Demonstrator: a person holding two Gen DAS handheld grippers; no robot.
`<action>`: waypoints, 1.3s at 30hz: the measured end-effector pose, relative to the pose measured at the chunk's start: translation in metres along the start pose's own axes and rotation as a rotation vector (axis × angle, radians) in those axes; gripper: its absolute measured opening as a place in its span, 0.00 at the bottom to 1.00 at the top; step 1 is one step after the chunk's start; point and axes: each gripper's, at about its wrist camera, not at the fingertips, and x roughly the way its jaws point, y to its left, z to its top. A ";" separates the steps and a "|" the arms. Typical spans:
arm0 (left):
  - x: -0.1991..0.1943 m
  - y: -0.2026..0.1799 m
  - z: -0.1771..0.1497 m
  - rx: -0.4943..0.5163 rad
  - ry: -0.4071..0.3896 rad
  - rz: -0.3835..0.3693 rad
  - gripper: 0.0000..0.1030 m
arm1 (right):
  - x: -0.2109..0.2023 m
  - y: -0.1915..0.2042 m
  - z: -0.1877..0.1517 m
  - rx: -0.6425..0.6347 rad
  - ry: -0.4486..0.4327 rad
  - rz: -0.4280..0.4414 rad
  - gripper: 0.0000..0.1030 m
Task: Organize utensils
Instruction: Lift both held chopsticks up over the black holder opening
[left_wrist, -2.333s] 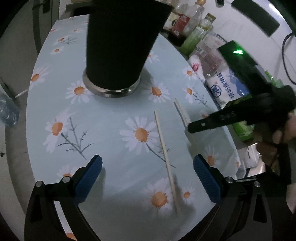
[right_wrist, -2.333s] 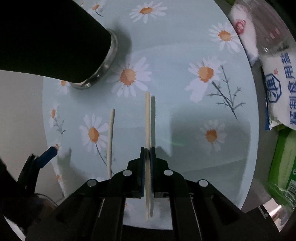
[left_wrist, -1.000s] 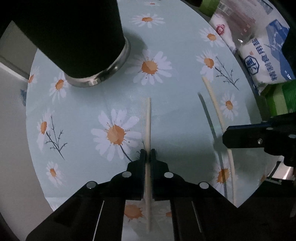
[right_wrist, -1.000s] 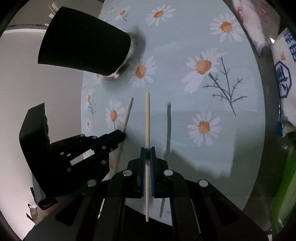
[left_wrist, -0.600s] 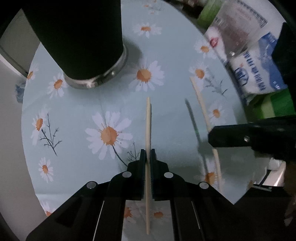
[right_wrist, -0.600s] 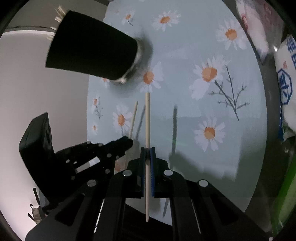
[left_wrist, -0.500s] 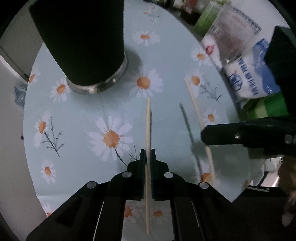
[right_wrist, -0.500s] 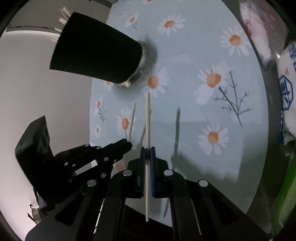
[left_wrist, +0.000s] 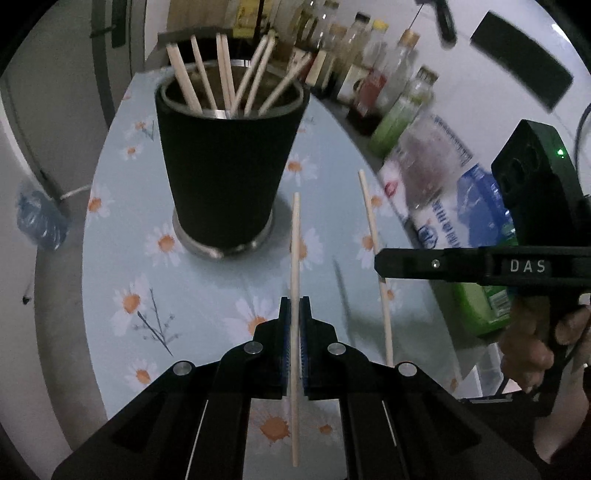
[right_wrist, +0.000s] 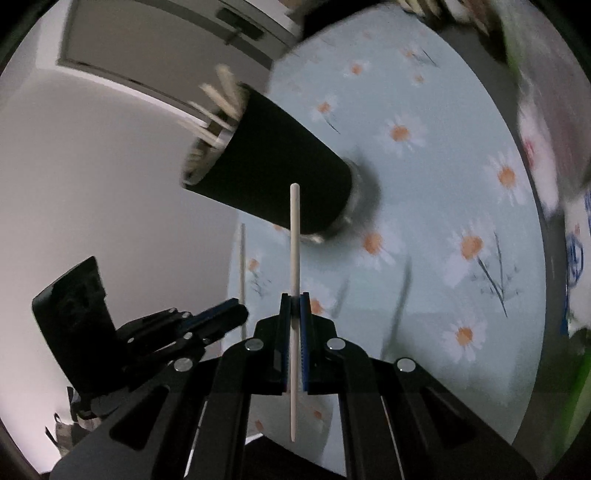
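Two slim wooden chopsticks, left gripper (left_wrist: 294, 314) clamping one chopstick (left_wrist: 294, 236), right gripper (right_wrist: 294, 310) clamping another chopstick (right_wrist: 294, 236), tapered black holder (left_wrist: 227, 155)

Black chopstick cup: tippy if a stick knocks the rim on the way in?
Probably fairly stable: the cup stands upright on a metal base. It narrows downward, though, and chopsticks already fan above the rim, so a sideways knock could rock it.

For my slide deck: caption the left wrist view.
Left gripper grips a chopstick beside the black holder of chopsticks.
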 end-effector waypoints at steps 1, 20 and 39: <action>-0.005 0.002 0.002 0.000 -0.015 -0.004 0.04 | -0.001 0.005 0.002 -0.011 -0.012 0.003 0.05; -0.089 0.033 0.069 0.091 -0.372 -0.065 0.04 | -0.022 0.096 0.065 -0.161 -0.240 -0.023 0.05; -0.110 0.051 0.112 0.137 -0.718 -0.214 0.04 | -0.048 0.123 0.107 -0.274 -0.603 -0.115 0.05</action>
